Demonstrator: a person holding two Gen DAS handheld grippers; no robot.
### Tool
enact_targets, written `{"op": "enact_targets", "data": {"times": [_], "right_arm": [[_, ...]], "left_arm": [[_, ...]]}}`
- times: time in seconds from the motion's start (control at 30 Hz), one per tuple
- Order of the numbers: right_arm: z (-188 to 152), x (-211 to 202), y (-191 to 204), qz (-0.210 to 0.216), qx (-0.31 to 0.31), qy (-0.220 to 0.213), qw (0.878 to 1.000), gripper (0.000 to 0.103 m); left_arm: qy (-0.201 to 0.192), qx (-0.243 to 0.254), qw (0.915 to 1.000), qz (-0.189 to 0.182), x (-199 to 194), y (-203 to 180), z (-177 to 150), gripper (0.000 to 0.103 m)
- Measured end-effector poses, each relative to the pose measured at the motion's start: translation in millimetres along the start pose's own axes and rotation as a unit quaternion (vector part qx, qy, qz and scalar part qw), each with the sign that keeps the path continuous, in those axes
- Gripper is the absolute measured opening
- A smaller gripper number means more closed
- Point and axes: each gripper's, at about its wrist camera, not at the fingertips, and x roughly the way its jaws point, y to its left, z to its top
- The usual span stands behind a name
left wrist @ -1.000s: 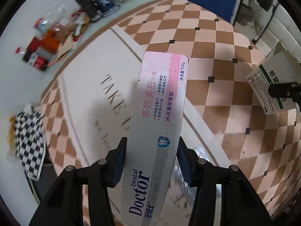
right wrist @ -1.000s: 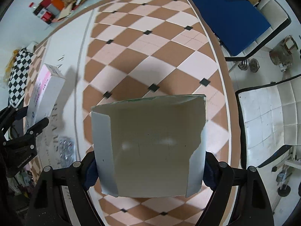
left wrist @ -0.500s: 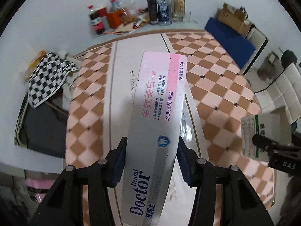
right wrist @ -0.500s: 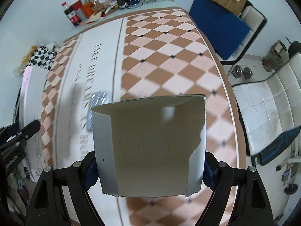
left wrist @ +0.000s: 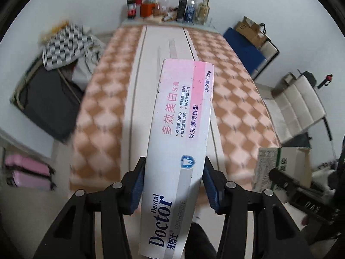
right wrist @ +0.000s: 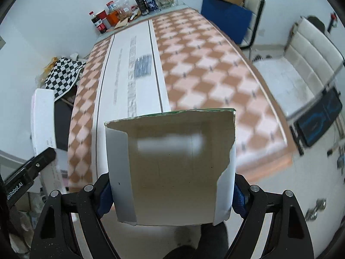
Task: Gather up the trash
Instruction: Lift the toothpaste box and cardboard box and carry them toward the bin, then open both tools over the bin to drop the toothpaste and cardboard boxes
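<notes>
My left gripper point(left wrist: 173, 185) is shut on a long white and pink toothpaste box point(left wrist: 181, 138), held up in the air before the near end of the table. My right gripper point(right wrist: 172, 194) is shut on a torn open cardboard box point(right wrist: 172, 168), brown inside with white flaps. That box also shows in the left wrist view point(left wrist: 282, 168) at the right, green and white outside. The toothpaste box shows in the right wrist view point(right wrist: 43, 125) at the left. A silvery wrapper point(right wrist: 142, 65) lies on the table's white centre strip.
The long table point(left wrist: 103, 112) has a brown and pink checked cloth. Bottles and packets point(left wrist: 168, 8) stand at its far end. A checked cloth point(left wrist: 64, 45) lies over a dark case at the left. White chairs point(right wrist: 301, 64) and a blue board point(right wrist: 226, 15) stand at the right.
Both grippers have pulled back and up from the table with their boxes. The view now takes in the whole table from beyond its near end.
</notes>
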Motion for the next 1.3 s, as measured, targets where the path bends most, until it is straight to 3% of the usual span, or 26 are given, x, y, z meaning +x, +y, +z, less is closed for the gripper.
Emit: {"op": "enact_targets", "data": {"times": [0.17, 0.27, 0.37, 0.53, 0.77, 0.93, 1.1, 1.13, 1.17, 1.23, 1.27, 1.3], "right_arm": [[-95.3, -0.1, -20.0, 0.007, 0.006, 0.048, 0.999, 0.087], [-148.6, 22.4, -41.2, 0.012, 0.016, 0.096, 0.995, 0.087], [-196.8, 66.2, -65.4, 0.01, 0.025, 0.152, 0.988, 0.087], [-248.7, 158.8, -100.3, 0.011, 0.033, 0.216, 0.976, 0.087], [-287.0, 289.0, -129.2, -0.007, 0.015, 0.26, 0.966, 0.087], [-285.3, 368.6, -134.1, -0.012, 0.015, 0.275, 0.961, 0.087], [-289.2, 439.4, -127.7, -0.007, 0.023, 0.281, 0.959, 0.089], [-290.9, 452.6, -123.9, -0.001, 0.025, 0.289, 0.957, 0.09], [-291.9, 465.4, -122.1, 0.005, 0.028, 0.294, 0.955, 0.091], [-293.9, 485.9, -119.9, 0.012, 0.029, 0.294, 0.955, 0.097], [-296.7, 493.2, -118.6, 0.011, 0.025, 0.294, 0.956, 0.103], [-298.5, 499.9, -118.3, 0.009, 0.022, 0.29, 0.957, 0.103]], "left_arm": [[0.06, -0.048, 0.9953, -0.058, 12.3, 8.8, -70.7, 0.046], [0.114, -0.092, 0.9855, -0.085, 45.9, 18.1, -119.9, 0.046], [0.159, -0.127, 0.9753, -0.087, 93.0, 24.6, -160.8, 0.046], [0.208, -0.161, 0.9616, -0.078, 187.9, 31.9, -208.7, 0.046], [0.275, -0.167, 0.9449, -0.057, 342.6, 52.5, -252.6, 0.046], [0.347, -0.172, 0.9193, -0.069, 436.8, 76.5, -279.8, 0.047], [0.366, -0.155, 0.9162, -0.048, 482.3, 94.2, -284.6, 0.05], [0.366, -0.154, 0.9166, -0.047, 488.0, 97.6, -284.9, 0.056], [0.363, -0.156, 0.9175, -0.045, 488.9, 103.1, -287.9, 0.073], [0.358, -0.159, 0.9192, -0.037, 488.5, 112.5, -290.0, 0.089], [0.355, -0.165, 0.9194, -0.036, 485.9, 116.2, -291.5, 0.089], [0.354, -0.166, 0.9198, -0.036, 483.4, 118.2, -292.4, 0.09]]}}
